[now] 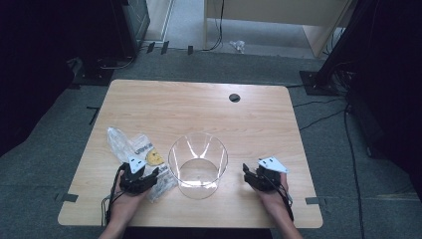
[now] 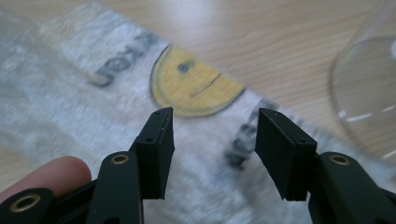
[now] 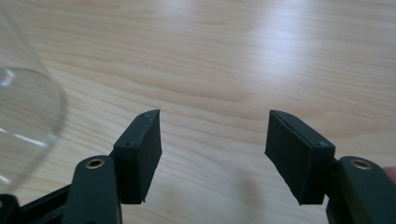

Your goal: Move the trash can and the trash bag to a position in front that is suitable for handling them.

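Note:
A clear plastic bag (image 1: 130, 149) with dark lettering and a yellow smiley face (image 2: 191, 86) lies flat on the wooden table (image 1: 199, 107), left of a clear glass bowl (image 1: 198, 165). My left gripper (image 1: 149, 178) hovers over the near end of the bag, jaws open, nothing between them; in the left gripper view (image 2: 212, 149) the bag (image 2: 93, 107) spreads under the jaws. To the right of the bowl my right gripper (image 1: 247, 173) is open over bare wood, its jaws (image 3: 212, 154) empty, with the bowl's wall (image 3: 23, 116) at the left edge.
A round cable hole (image 1: 234, 97) sits near the table's far edge. Grey carpet, cables and dark stands surround the table. The bowl's edge (image 2: 369, 79) appears at the right of the left gripper view.

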The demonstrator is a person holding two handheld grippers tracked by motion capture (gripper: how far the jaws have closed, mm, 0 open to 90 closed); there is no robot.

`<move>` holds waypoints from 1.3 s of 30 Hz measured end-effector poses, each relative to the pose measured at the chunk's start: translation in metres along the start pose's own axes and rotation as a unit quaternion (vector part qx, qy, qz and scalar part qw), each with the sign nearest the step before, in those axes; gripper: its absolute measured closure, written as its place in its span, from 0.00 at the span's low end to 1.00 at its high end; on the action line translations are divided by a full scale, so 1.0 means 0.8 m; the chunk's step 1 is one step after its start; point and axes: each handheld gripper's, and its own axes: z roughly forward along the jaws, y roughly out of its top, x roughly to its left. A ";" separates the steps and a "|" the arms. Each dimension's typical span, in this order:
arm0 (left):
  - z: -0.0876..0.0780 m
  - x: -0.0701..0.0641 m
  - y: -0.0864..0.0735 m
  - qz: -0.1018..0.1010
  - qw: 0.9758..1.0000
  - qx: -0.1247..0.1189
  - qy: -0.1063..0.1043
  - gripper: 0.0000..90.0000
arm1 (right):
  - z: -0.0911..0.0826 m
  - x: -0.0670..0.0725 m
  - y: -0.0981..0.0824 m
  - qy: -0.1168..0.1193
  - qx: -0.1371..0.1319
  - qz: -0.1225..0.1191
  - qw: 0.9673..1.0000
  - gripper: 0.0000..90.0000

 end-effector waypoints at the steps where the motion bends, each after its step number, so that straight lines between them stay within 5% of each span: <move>1: 0.000 0.003 -0.003 0.001 1.000 0.003 -0.005 0.51 | -0.002 -0.006 -0.003 -0.004 0.003 0.002 1.000 0.40; 3: -0.001 0.010 -0.009 0.007 0.999 0.012 -0.030 0.52 | -0.007 -0.016 -0.009 -0.008 0.008 0.005 1.000 0.40; 8: -0.006 0.023 -0.021 0.030 0.999 0.008 -0.035 0.58 | -0.010 -0.034 -0.019 -0.018 0.014 0.016 1.000 0.40; 16: -0.020 0.053 -0.029 0.063 0.995 0.008 -0.074 0.88 | -0.010 -0.047 -0.024 -0.029 0.020 0.023 0.999 0.40; 18: -0.025 0.063 -0.029 0.049 0.996 0.001 -0.075 0.85 | -0.010 -0.049 -0.025 -0.029 0.024 0.017 0.999 0.40; 20: -0.032 0.073 -0.025 0.017 0.998 -0.007 -0.062 0.64 | -0.010 -0.050 -0.025 -0.026 0.026 0.022 0.999 0.40; 23: -0.035 0.082 -0.018 -0.036 0.999 -0.009 -0.031 0.45 | -0.008 -0.051 -0.024 -0.025 0.029 0.020 0.999 0.39; 26: -0.027 0.087 -0.013 -0.086 0.996 0.003 0.017 0.34 | -0.008 -0.049 -0.024 -0.026 0.032 0.012 0.999 0.39; 30: -0.010 0.087 -0.010 -0.108 0.993 0.024 0.042 0.29 | -0.006 -0.049 -0.024 -0.024 0.037 0.014 0.999 0.39; 35: -0.001 0.081 -0.008 -0.073 0.996 0.029 0.032 0.50 | -0.003 -0.049 -0.022 -0.020 0.038 0.019 0.999 0.39; 39: 0.015 0.086 0.001 -0.018 1.000 0.010 0.008 0.68 | -0.002 -0.048 -0.023 -0.019 0.041 0.021 0.999 0.40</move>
